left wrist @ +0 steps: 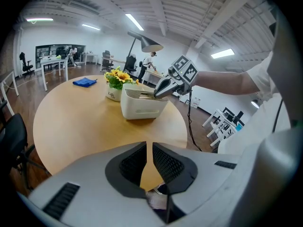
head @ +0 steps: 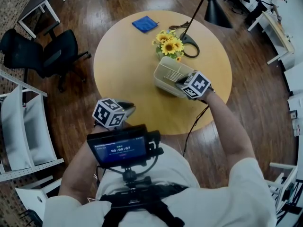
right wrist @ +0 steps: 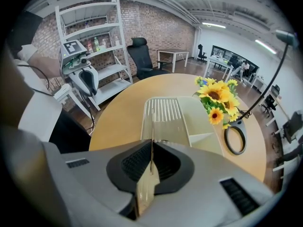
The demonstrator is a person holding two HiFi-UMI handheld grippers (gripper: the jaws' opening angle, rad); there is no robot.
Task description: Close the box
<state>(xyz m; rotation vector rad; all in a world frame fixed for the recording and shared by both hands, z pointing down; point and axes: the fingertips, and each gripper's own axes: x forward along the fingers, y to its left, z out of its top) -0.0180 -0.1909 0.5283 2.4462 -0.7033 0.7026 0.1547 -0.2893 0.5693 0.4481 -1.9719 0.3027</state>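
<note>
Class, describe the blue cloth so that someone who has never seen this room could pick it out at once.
Find the round wooden table. Near its far edge in the head view, beyond the sunflowers and the cream box, lies the blue cloth. It is the only blue thing on the table and lies flat, while its neighbours stand up.

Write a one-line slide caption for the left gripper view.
Right gripper touching the top of the cream box, sunflowers behind it.
</note>
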